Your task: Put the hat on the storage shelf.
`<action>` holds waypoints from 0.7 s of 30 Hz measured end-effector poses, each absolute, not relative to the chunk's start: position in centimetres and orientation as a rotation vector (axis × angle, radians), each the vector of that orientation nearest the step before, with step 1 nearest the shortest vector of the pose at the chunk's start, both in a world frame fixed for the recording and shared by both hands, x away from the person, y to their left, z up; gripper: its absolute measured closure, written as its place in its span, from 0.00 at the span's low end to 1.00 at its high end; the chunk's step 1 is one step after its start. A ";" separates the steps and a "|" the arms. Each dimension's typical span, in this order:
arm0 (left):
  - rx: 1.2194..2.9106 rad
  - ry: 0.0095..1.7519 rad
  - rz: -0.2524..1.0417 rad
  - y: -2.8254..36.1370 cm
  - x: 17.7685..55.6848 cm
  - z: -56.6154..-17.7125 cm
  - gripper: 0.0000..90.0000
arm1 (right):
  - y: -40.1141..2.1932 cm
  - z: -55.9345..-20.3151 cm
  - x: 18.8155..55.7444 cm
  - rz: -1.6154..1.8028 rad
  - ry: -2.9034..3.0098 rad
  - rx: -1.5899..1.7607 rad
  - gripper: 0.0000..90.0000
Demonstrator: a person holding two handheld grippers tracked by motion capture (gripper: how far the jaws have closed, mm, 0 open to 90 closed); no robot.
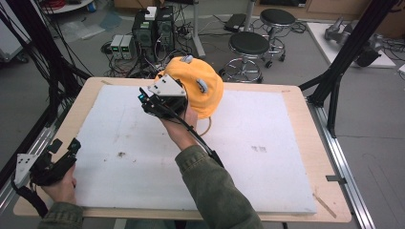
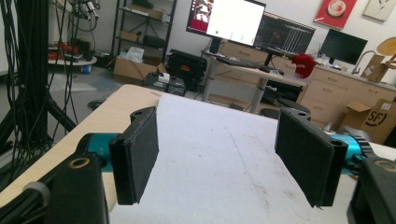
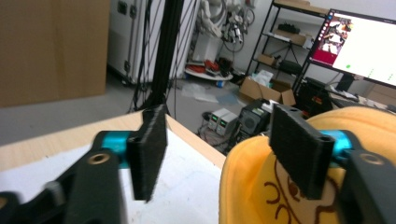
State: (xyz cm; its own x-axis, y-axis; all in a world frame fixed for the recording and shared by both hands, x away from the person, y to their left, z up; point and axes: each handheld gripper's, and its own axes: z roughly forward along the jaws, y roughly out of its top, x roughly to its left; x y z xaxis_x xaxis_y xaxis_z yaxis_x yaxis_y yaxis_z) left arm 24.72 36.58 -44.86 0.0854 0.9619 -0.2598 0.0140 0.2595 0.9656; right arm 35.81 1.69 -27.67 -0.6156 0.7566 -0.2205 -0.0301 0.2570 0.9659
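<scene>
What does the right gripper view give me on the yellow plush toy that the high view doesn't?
Right gripper view alone: brown stitched lines on the yellow plush toy, right beside the open jaws of the right gripper, nothing between them. High view alone: the toy's grey patches, its place at the far table edge, and the left gripper. Both: toy, white mat.

Grey floor, two black stools (image 1: 249,44), desks with lit monitors (image 2: 226,19).
</scene>
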 end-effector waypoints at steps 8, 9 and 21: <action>1.068 1.256 0.962 36.4 24.8 -44.8 0.34 | 0.5 -26.6 35.2 1.508 1.734 0.682 0.19; 1.077 1.253 0.964 36.4 24.7 -44.8 0.34 | 0.4 -26.5 35.1 1.518 1.724 0.682 0.19; 1.123 1.209 0.964 35.3 24.8 -44.6 0.34 | -3.3 -25.2 34.0 1.615 1.577 0.690 0.14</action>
State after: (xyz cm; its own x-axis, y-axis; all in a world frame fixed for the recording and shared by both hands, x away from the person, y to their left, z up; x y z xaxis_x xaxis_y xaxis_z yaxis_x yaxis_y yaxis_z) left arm 24.84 35.29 -44.60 0.1267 0.9713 -0.2013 0.0201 0.2004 0.9795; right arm 33.96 -3.26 -25.23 -0.5642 0.8157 -0.1279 -0.1473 0.0530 0.9877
